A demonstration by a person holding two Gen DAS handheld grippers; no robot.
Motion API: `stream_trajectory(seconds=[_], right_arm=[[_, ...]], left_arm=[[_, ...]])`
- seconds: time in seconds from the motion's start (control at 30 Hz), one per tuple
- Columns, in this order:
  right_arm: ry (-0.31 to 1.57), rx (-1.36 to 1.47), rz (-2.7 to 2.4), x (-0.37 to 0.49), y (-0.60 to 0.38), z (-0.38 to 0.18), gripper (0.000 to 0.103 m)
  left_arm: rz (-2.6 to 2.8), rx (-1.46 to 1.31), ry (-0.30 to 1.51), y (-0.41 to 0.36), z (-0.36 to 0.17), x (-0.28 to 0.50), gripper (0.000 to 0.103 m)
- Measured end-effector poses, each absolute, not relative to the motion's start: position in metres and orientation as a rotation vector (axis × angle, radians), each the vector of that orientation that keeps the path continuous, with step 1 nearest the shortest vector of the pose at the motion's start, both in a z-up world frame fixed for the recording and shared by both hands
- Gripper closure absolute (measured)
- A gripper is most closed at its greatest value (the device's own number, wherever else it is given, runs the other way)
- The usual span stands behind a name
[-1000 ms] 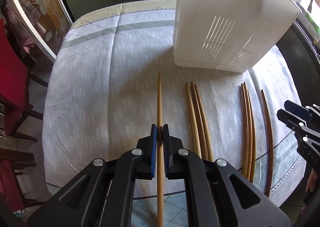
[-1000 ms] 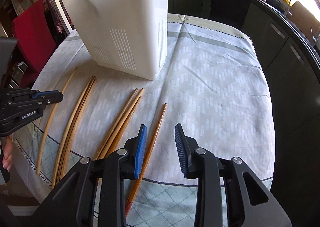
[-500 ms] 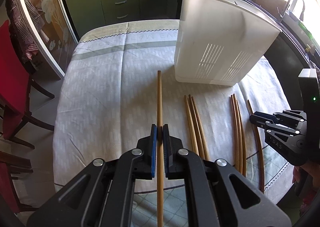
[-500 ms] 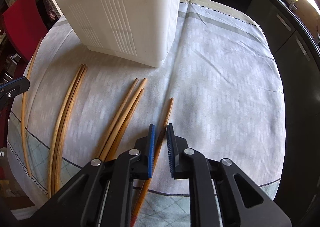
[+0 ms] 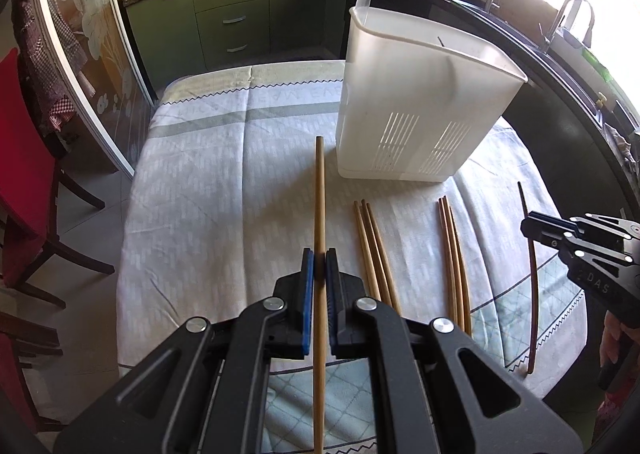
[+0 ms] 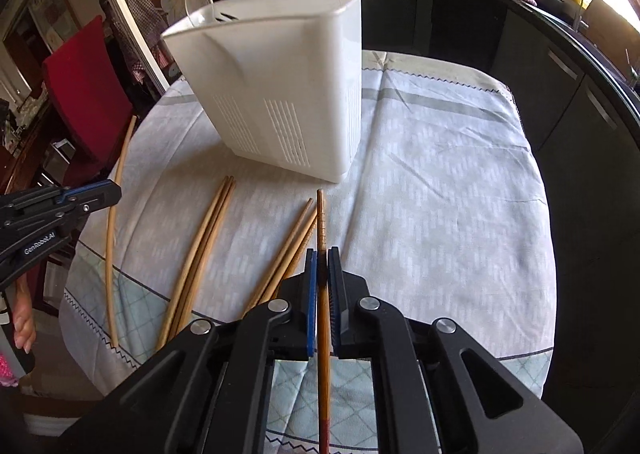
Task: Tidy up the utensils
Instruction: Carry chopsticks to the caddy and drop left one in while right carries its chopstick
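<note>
Both grippers were loaded. The left gripper [image 5: 317,254] had its blue pads pinched on a pale chopstick [image 5: 319,190], held partway along, with the tip pointing toward the far side of the table. The right gripper [image 6: 322,254] was likewise clamped on a darker chopstick [image 6: 320,214] with a ringed end. Each stick looked clear of the cloth, though I couldn't be sure from the wrist views.

The white slotted utensil holder [image 5: 416,110] stood upright toward the far side of the tablecloth [image 5: 224,190], open at the top. Two loose bundles lay flat on the cloth near the holder's base: a paler bundle of chopsticks [image 5: 374,246] and a darker bundle of chopsticks [image 5: 454,254] to its right. Both remained to be sorted.

The step in hand was probably carrying both sticks to the holder. To do it well: raise each one above the rim before moving in (the holder is tall and probably light, so a knock on the wall could tip it). Tilt the tips down, enter from above, and release only once the stick is well inside. The grips sit mid-shaft, so watch for a stick swinging between the pads. Take one hand at a time so the grippers don't collide over the opening.
</note>
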State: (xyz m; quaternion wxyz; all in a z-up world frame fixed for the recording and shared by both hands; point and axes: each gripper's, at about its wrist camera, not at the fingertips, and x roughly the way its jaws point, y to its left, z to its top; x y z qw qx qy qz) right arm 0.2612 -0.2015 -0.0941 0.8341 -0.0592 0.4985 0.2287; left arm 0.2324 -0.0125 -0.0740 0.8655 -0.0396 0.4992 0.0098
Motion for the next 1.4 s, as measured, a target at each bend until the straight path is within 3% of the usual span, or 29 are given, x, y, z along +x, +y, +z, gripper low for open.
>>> stream_trajectory(seconds=[0.37, 1.13, 1.4], right_arm=[[0.926, -0.078, 0.527, 0.222, -0.231, -0.043, 0.097], [0.778, -0.049, 0.574, 0.196, -0.239, 0.012, 0.097], [0.72, -0.044, 0.589, 0.202, -0.235, 0.048, 0.097]], left_arm=[[-0.045, -0.034, 0.976, -0.032, -0.037, 0.206, 0.097], [-0.119, -0.026, 0.887, -0.05, 0.008, 0.195, 0.097], [-0.142, -0.028, 0.79, -0.059, 0.063, 0.207, 0.097]])
